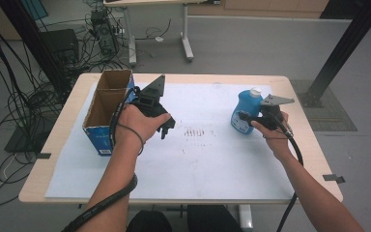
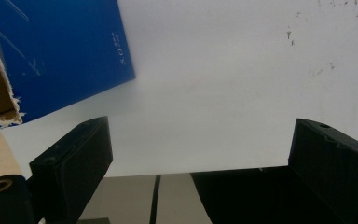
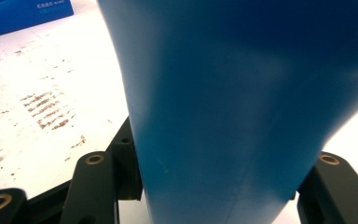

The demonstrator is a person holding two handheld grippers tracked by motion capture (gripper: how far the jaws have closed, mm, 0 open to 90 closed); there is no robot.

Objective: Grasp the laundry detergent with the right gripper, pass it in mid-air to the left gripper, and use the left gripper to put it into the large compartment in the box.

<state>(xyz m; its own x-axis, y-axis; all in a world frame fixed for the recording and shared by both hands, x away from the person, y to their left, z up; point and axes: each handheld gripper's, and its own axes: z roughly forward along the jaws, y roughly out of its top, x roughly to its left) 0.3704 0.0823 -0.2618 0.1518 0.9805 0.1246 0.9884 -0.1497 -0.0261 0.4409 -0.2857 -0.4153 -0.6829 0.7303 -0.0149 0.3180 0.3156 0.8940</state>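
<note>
Blue bottle (image 1: 245,112) with a white cap stands upright right of centre in the high view, on the white sheet (image 1: 207,159) covering the table (image 1: 299,92). Right gripper (image 1: 244,117) has its jaws around the bottle's lower body; whether the bottle is lifted or resting on the sheet can't be told. Left gripper (image 1: 165,126) hangs left of centre, just beside the open blue cardboard box (image 1: 107,110), holding nothing. Judgement: grasp made, transfer not started; the box looks like the likely target, well apart across the sheet. Path between them is bare apart from brown smudges (image 1: 195,132); the left gripper sits near the box's right side and may need to move off.

Left gripper view: jaws spread wide, only white sheet between them; box wall (image 2: 70,56) upper left, torn cardboard edge at the far left.

Right gripper view: bottle body (image 3: 242,102) close up, jaws pressed against both sides, so clamped on it. Smudges (image 3: 46,109) left of it, box corner (image 3: 23,14) upper left.
</note>
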